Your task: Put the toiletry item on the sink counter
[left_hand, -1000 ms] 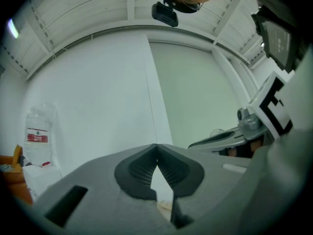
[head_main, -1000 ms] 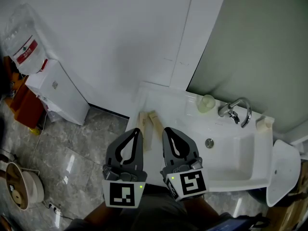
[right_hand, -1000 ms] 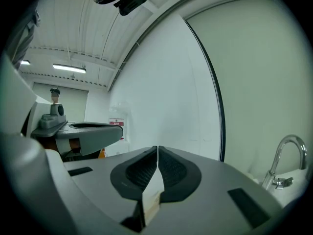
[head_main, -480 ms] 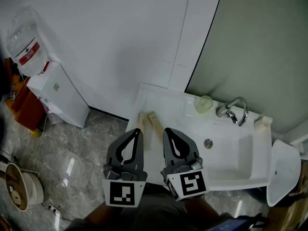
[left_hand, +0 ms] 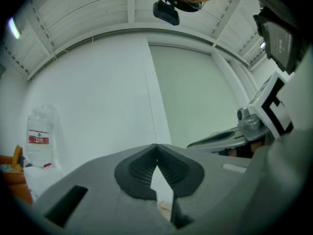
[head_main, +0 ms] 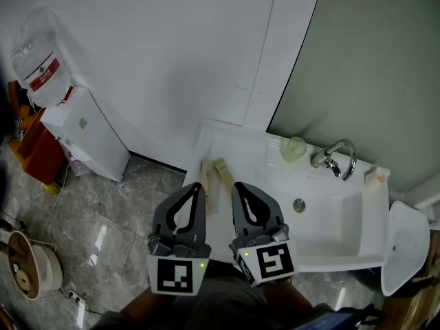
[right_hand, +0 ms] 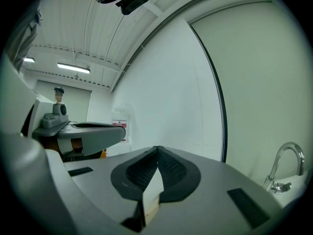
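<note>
Two grippers: left gripper [head_main: 198,185] and right gripper [head_main: 237,184] side by side, low before the sink counter [head_main: 227,150].
Left jaws: pressed together at the tips, nothing between.
Right jaws: likewise pressed together, empty.
Wooden pieces [head_main: 221,171]: a pair lying on the counter's left part, just beyond the jaw tips.
Cup [head_main: 295,148]: pale green, upright, left of the faucet [head_main: 337,158].

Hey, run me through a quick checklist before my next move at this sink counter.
1. Left gripper empty: ok, shut on nothing.
2. Right gripper empty: ok, shut on nothing.
3. Jaws open to grasp: not ok, both pairs together.
4. Free spot on counter: ok, bare between blocks and cup.
5. Toiletry item identified: cannot tell.
</note>
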Demonstrator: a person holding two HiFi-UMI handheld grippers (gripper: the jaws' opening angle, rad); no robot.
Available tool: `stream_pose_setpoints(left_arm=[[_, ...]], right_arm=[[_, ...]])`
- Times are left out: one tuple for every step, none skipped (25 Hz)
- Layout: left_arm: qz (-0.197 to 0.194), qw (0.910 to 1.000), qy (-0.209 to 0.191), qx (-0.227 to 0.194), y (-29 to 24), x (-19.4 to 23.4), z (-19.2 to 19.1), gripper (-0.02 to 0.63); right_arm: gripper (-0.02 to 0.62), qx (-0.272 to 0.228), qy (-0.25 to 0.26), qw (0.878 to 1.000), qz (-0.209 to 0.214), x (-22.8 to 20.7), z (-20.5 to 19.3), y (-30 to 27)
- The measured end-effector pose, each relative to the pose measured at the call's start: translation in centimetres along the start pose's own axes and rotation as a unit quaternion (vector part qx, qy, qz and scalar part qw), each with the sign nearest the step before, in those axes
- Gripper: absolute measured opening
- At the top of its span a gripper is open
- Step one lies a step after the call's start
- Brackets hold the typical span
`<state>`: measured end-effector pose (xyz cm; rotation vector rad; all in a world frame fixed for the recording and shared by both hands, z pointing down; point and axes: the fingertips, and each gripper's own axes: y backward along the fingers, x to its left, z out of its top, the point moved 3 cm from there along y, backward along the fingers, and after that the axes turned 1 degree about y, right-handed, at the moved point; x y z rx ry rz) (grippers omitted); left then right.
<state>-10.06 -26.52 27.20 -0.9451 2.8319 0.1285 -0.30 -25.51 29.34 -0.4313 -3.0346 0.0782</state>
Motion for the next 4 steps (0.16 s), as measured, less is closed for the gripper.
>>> stream_pose_setpoints(left_arm=[[0.001,1.0,0.002,0.0,0.11,0.05,0.0,0.011],[0.003,1.0,0.004,-0.002,0.22,0.11,0.04,0.011],[0.004,1.0,0.004,-0.003,0.33,0.16,0.1,0.011],[0.004,1.0,0.004,-0.005,0.43,0.21,0.16,0.011]], right_arm=[[0.014,0.0,0.0,1.0,0.001,0.11,0.01,0.01],[0.014,-0.002,0.001,1.0,0.001,0.23,0.1,0.01],[0.014,-0.005,0.002,1.0,0.002,0.35,0.23,0.01],[0.014,-0.008,0.002,1.0,0.003,0.47,0.36,0.01]])
